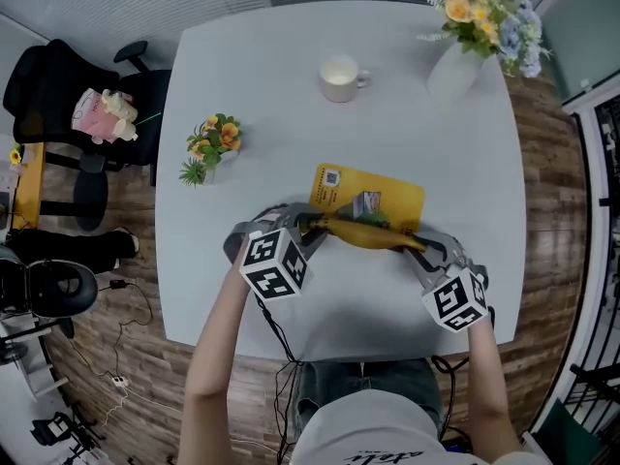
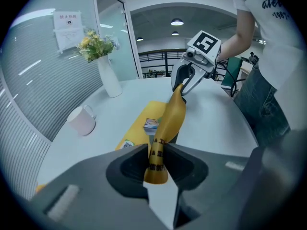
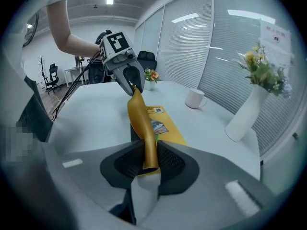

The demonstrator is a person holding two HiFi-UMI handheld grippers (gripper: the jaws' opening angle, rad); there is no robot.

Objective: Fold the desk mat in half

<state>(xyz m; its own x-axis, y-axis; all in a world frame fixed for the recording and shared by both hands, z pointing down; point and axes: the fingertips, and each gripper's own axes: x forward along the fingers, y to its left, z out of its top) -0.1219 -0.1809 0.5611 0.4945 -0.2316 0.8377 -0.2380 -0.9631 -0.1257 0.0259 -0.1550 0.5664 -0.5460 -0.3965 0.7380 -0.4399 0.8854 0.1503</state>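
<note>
Grippers come nearest: the left gripper (image 1: 308, 226) and the right gripper (image 1: 418, 247) are each clenched on one end of the near edge of the yellow desk mat (image 1: 373, 201), holding it raised off the white table (image 1: 465, 163). Beyond that lifted ridge, the mat's far part lies flat. The fold looks barely begun, since the near edge is not yet carried over to the far edge and laid down. Farther off stand a flower pot (image 1: 215, 146), a mug (image 1: 340, 78) and a vase (image 1: 453, 70).
</note>
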